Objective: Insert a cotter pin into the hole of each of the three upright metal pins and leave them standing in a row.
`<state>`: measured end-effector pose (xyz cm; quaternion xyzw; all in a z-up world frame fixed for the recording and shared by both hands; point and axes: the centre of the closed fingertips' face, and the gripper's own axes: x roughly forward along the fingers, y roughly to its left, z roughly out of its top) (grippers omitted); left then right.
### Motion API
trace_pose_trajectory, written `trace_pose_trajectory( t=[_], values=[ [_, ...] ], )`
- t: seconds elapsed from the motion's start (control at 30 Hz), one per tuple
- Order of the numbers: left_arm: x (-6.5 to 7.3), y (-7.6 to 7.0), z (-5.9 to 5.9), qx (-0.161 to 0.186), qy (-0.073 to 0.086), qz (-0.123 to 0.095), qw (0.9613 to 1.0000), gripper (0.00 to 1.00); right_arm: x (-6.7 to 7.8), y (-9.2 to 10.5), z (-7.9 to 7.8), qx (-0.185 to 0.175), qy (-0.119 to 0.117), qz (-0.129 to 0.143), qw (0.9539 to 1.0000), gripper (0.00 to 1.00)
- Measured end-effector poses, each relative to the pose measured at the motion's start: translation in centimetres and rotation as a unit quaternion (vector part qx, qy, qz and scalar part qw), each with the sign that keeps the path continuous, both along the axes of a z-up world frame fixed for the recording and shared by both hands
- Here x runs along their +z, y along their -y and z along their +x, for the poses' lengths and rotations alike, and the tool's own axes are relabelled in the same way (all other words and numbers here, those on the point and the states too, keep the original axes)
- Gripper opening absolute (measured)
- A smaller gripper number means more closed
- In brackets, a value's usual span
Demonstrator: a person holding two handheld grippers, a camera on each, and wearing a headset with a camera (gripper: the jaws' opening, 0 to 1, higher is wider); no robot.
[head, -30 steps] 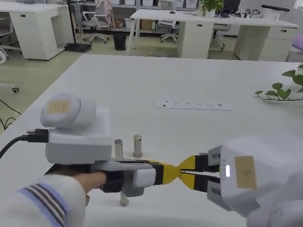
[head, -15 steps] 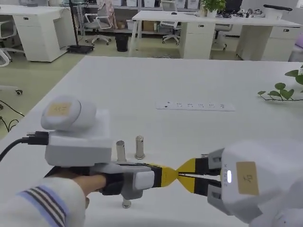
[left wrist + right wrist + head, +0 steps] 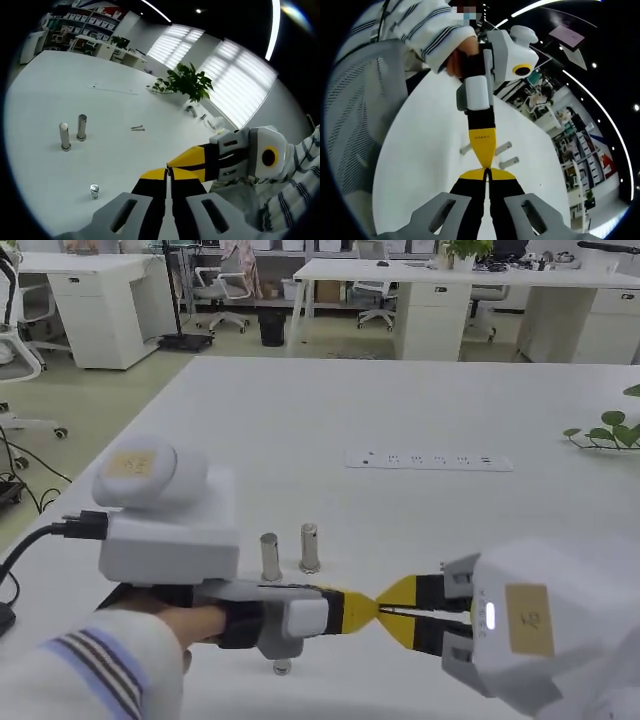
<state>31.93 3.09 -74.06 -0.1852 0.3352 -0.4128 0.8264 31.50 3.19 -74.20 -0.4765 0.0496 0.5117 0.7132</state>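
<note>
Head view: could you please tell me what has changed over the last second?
Nothing clearly moved; the shift in the picture is the camera's. The left gripper and right gripper stay shut, tip to tip, and the three pins stand where they were.

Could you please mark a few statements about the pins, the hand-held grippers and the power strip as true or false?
1. Three metal pins are on the white table. True.
2. The left hand-held gripper and the right hand-held gripper meet tip to tip. True.
3. The power strip lies between the metal pins and the person. False: it lies beyond the pins, farther from the person.
4. The left hand-held gripper's jaws gape wide open. False: they are closed together.
</note>
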Motion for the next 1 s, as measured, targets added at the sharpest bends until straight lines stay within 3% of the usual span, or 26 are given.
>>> trace_pose_trajectory(
  t=[0.17, 0.53, 0.7, 0.87, 1.0],
  values=[
    [-0.03, -0.01, -0.23, 0.005, -0.017, -0.005, 0.9998, 0.0, 0.0, -0.06, -0.16, -0.001, -0.004, 0.003, 1.0, 0.01],
    [0.03, 0.08, -0.58, 0.005, -0.019, -0.007, 0.9998, 0.0, 0.06, 0.0, -0.37, -0.006, -0.013, 0.014, 0.9998, 0.02],
    [0.2, 0.02, -0.61, 0.007, -0.027, -0.016, 0.9995, 0.0, 0.35, 0.03, -0.34, -0.017, -0.037, 0.041, 0.9983, 0.02],
    [0.37, 0.07, -0.7, 0.008, -0.028, -0.023, 0.9993, 0.0, 0.39, -0.02, -0.5, -0.01, -0.031, 0.038, 0.9988, 0.03],
    [0.42, 0.08, -0.84, 0.009, -0.03, -0.029, 0.9991, 0.0, 0.21, -0.05, -0.63, -0.01, -0.044, 0.041, 0.9981, 0.05]
  ],
)
